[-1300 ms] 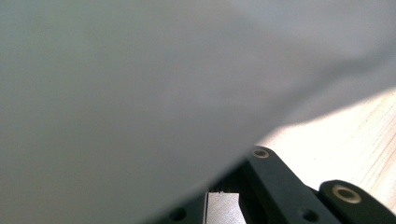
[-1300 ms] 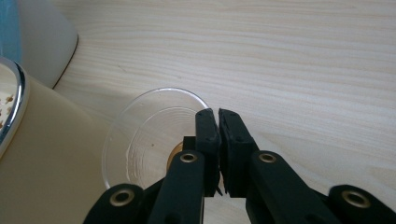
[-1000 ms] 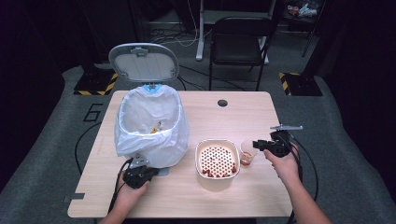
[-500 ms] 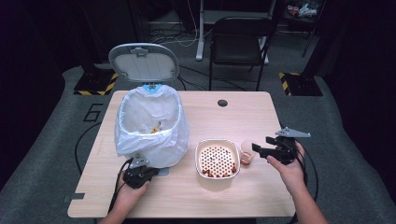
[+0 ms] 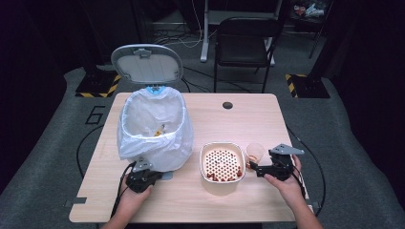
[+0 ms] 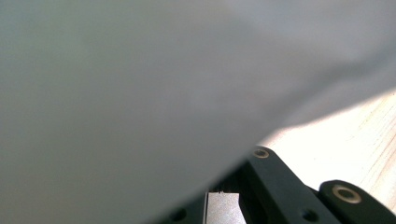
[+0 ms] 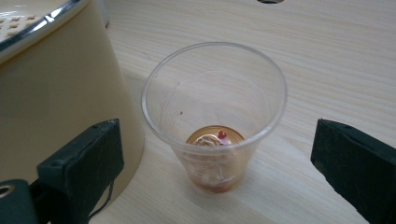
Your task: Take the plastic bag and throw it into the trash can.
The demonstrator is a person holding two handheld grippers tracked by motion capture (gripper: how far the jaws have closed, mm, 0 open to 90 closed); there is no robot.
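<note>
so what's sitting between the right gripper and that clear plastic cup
Nothing: in the right gripper view, the right gripper stands open either side of the clear plastic cup, with bare wooden table in the gaps.

a dark room with grey carpet, a black folding chair behind the wooden table

- I take this for a recording lab or studio: black curtains all round, grey carpet.
- Yellow-black hazard-striped stand feet sit far left and right.
- Cables trail behind a lone folding chair beyond my wooden table.
</note>
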